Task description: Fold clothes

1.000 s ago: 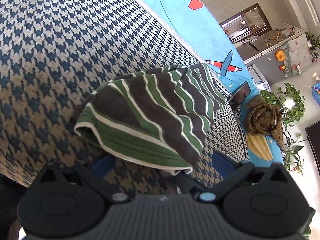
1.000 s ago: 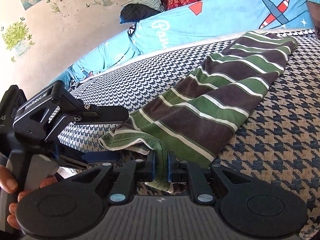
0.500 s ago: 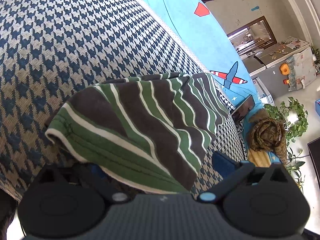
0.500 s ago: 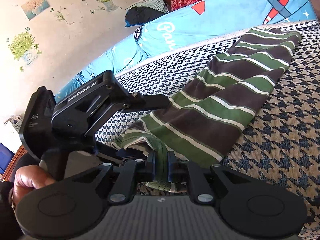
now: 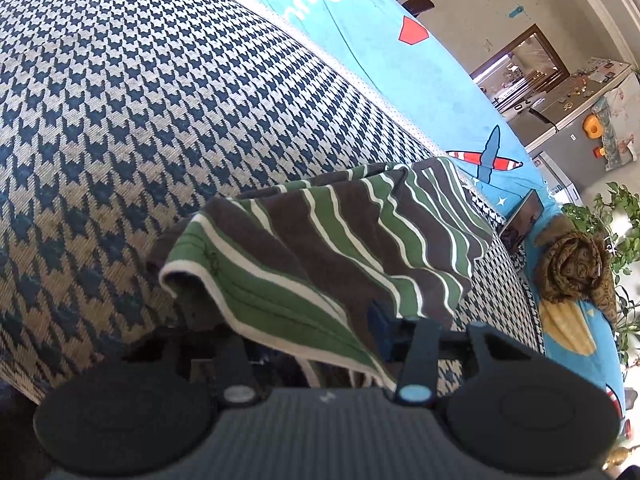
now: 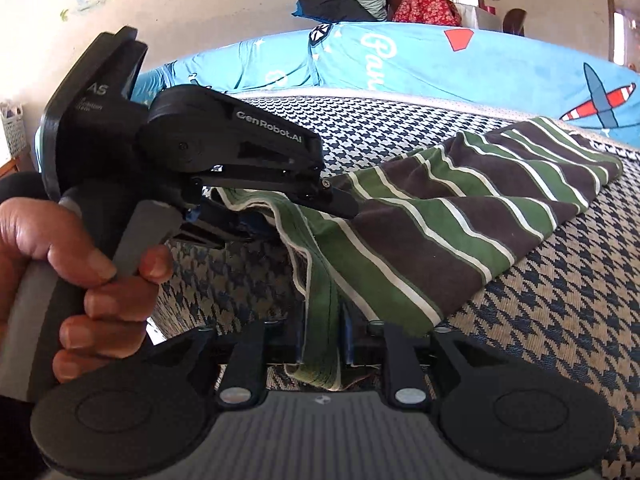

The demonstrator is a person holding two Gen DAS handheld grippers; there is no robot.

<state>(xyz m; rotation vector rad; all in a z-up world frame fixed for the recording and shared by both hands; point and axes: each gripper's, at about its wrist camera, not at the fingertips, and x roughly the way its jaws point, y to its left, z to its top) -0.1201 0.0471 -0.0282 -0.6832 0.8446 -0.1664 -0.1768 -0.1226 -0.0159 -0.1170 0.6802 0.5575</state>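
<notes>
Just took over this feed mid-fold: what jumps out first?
The green-and-brown striped garment stretches across the houndstooth cover, its near hem lifted. The right gripper pinches that hem in shut jaws; the left gripper, held by a hand, meets the same edge beside it.

right gripper [image 6: 323, 332] pinches the green hem of the striped garment [image 6: 460, 216], lying on the houndstooth surface [image 6: 560, 320]; left gripper [image 6: 280, 200], held by a hand [image 6: 80, 280], grips the garment's near edge.

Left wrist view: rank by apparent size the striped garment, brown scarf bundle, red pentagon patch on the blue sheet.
1. striped garment, largest, though nearest the camera
2. brown scarf bundle
3. red pentagon patch, smallest, though farthest away
</notes>
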